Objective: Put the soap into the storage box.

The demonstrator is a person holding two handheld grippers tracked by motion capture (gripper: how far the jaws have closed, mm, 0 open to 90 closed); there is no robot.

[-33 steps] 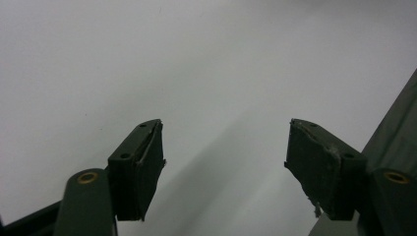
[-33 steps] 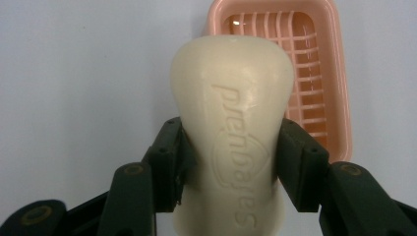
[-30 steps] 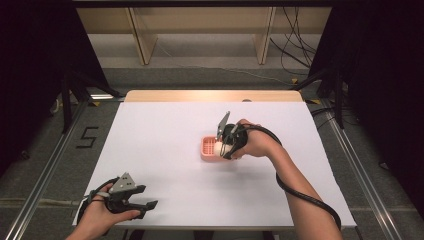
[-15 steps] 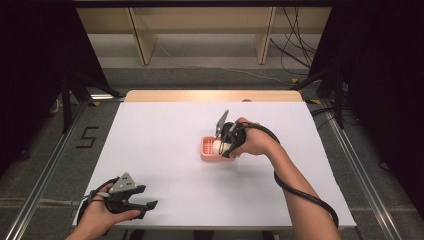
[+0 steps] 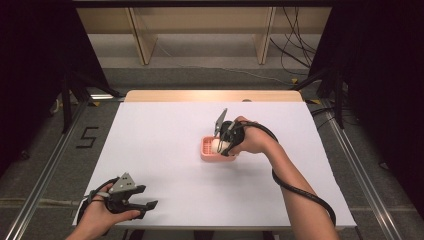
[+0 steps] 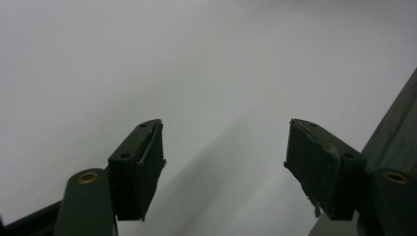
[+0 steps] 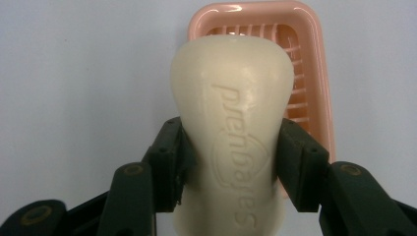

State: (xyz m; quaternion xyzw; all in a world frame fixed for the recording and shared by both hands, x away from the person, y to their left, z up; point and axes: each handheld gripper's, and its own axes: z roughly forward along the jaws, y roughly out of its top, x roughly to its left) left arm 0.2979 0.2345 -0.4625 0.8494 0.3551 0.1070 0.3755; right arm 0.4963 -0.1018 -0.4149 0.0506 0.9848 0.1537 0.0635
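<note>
Waxy cream soap bar (image 7: 231,142), glossy pink plastic dish (image 7: 314,64), matt white table (image 5: 165,145).

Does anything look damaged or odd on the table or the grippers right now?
The black pads of the open left gripper look worn: their edges are frayed, with loose scraps hanging off. Otherwise nothing stands out: the right gripper squarely clamps the cream embossed soap bar over the pink slotted plastic soap dish.

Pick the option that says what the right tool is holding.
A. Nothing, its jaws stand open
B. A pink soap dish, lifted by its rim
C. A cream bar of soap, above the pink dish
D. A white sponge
C: in the right gripper view the right tool has its jaws pressed on both sides of a cream bar of soap with embossed lettering, with the pink soap dish behind it.
</note>
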